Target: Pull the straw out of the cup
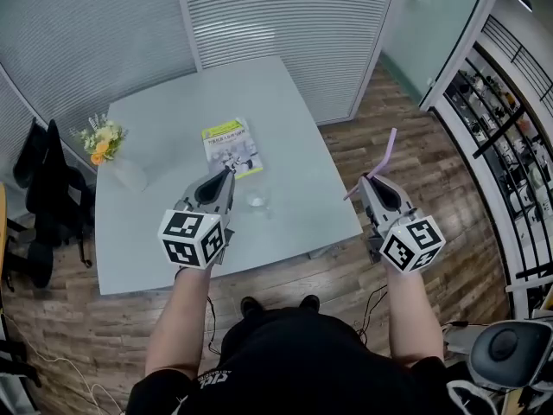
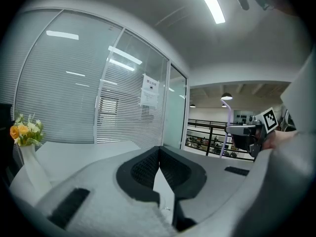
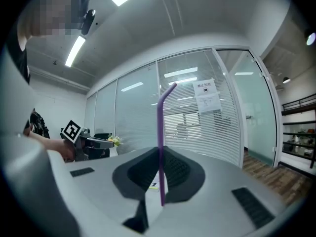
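Observation:
A purple bendy straw [image 1: 385,156] stands upright in my right gripper [image 1: 366,181], which is shut on it, held out past the table's right edge. In the right gripper view the straw [image 3: 160,132] runs up between the pads and bends at the top. The clear cup [image 1: 257,200] sits on the pale grey table [image 1: 173,102], near its front edge. My left gripper [image 1: 228,174] hovers just left of the cup, shut with nothing in it; its tips [image 2: 159,149] meet. From the left gripper view the right gripper [image 2: 246,135] and straw [image 2: 228,127] show off to the right.
A green booklet [image 1: 231,146] lies on the table behind the cup. A vase of flowers [image 1: 105,143] stands at the left edge. Dark chairs [image 1: 39,188] sit to the left, glass walls with blinds behind, and shelving [image 1: 510,137] at right over the wood floor.

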